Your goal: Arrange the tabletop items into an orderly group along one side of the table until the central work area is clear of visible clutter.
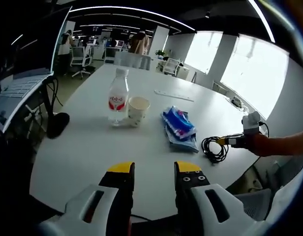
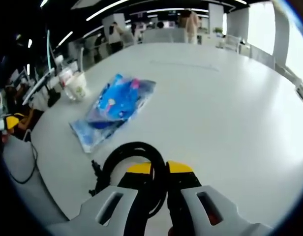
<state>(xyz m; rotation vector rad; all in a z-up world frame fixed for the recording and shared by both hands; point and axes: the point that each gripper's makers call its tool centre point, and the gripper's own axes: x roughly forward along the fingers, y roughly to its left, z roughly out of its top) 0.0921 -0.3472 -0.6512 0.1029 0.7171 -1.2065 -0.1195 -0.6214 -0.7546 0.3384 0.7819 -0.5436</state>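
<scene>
White desk (image 1: 92, 147) carried water bottle (image 1: 118, 97) w/ paper cup (image 1: 138, 110) just beside, blue wipes pack (image 1: 179, 129) near center, coiled black cable (image 1: 214, 147) at edge, ruler-like strip (image 1: 174, 95) farther back.

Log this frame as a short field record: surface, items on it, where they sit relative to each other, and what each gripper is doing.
surface: round white table
items: clear plastic water bottle with red label; white paper cup; blue plastic packets; coiled black cable
layout: cup right beside the bottle; packets between cup and cable in the left gripper view
left gripper: open, holding nothing, at the near table edge
right gripper: jaws nearly together at the cable coil; grip cannot be confirmed
background: office chairs, bright windows
</scene>
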